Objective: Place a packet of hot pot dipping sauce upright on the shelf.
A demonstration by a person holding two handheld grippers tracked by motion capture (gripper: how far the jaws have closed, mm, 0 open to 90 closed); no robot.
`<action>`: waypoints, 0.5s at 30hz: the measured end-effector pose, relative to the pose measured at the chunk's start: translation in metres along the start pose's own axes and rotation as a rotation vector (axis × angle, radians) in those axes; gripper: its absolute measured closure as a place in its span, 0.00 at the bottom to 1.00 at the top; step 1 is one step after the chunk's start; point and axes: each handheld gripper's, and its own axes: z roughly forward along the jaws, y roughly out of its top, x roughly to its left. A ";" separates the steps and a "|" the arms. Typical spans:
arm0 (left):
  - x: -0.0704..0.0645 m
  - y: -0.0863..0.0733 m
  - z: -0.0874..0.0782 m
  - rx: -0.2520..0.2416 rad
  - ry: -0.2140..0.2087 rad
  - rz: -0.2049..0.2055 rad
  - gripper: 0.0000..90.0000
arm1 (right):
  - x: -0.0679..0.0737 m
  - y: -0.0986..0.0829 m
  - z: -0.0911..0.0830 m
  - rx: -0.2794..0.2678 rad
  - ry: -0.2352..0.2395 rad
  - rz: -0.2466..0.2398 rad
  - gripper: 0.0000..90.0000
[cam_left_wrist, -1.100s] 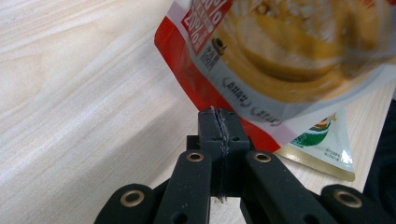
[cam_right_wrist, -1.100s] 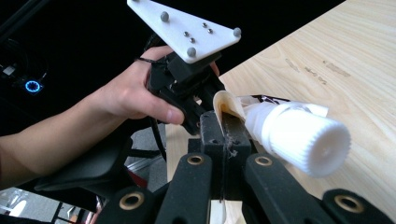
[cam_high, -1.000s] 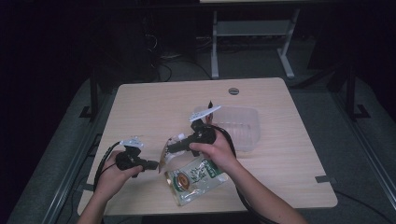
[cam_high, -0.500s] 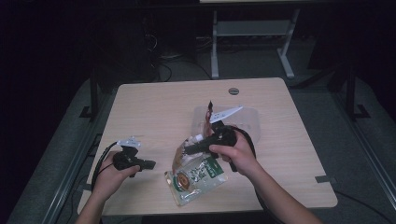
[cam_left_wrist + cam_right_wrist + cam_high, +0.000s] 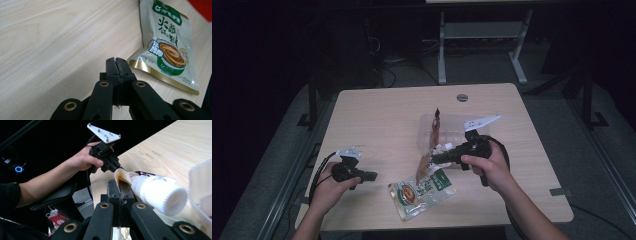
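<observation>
R hand-held gripper [image 5: 438,158] clamped on spouted pouch [image 5: 152,190], lifted over counter [image 5: 377,120] beside clear container [image 5: 452,126]. L hand-held gripper [image 5: 117,65] jaws together, empty, low over counter near green snack packet [image 5: 166,42], not touching.

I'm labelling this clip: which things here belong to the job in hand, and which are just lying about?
In the job: right gripper, shut on the lifted spouted pouch; probably the clear tub beside it.
Lying about: green packet, flat on the table; left gripper, shut on nothing; round grommet.
</observation>
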 end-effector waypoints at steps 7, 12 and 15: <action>0.000 -0.002 0.003 0.023 0.014 0.014 0.92 | -0.002 0.002 -0.030 -0.038 -0.052 -0.004 1.00; 0.002 -0.003 0.004 0.018 0.024 0.012 0.85 | -0.006 0.007 -0.046 -0.052 -0.087 0.004 1.00; 0.004 -0.003 0.006 0.014 0.028 0.010 0.79 | -0.010 0.010 -0.054 -0.054 -0.114 0.003 1.00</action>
